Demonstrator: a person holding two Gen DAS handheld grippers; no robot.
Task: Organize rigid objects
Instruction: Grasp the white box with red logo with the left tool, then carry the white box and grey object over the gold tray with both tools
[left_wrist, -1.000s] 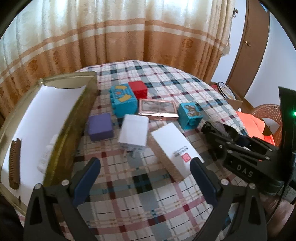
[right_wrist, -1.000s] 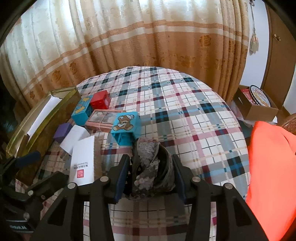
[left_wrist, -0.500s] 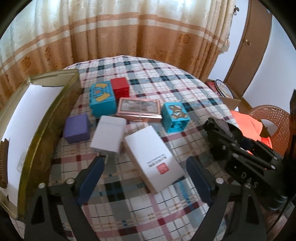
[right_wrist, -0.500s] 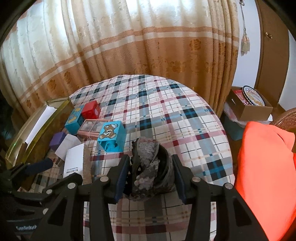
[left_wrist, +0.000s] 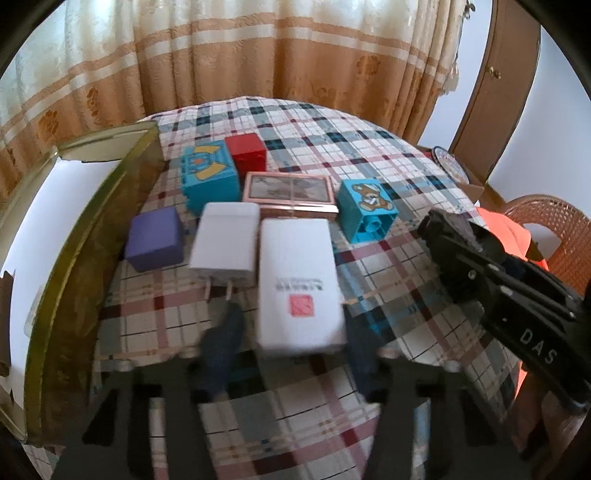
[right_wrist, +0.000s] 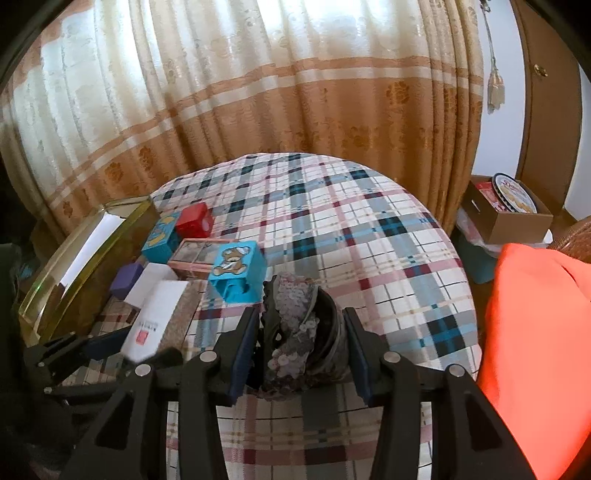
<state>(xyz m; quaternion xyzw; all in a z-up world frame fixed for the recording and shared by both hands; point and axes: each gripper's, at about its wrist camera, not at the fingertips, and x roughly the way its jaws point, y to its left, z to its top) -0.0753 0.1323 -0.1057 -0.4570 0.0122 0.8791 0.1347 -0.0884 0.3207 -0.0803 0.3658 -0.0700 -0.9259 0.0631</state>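
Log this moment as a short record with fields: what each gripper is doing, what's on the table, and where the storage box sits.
left gripper: open, fingers either side of the white box with red seal
right gripper: shut on sequined pouch
table: round, plaid cloth
loose items: purple block, white plug adapter, pink-framed case, bear cube, blue box, red block
gold tin: open, left of the items
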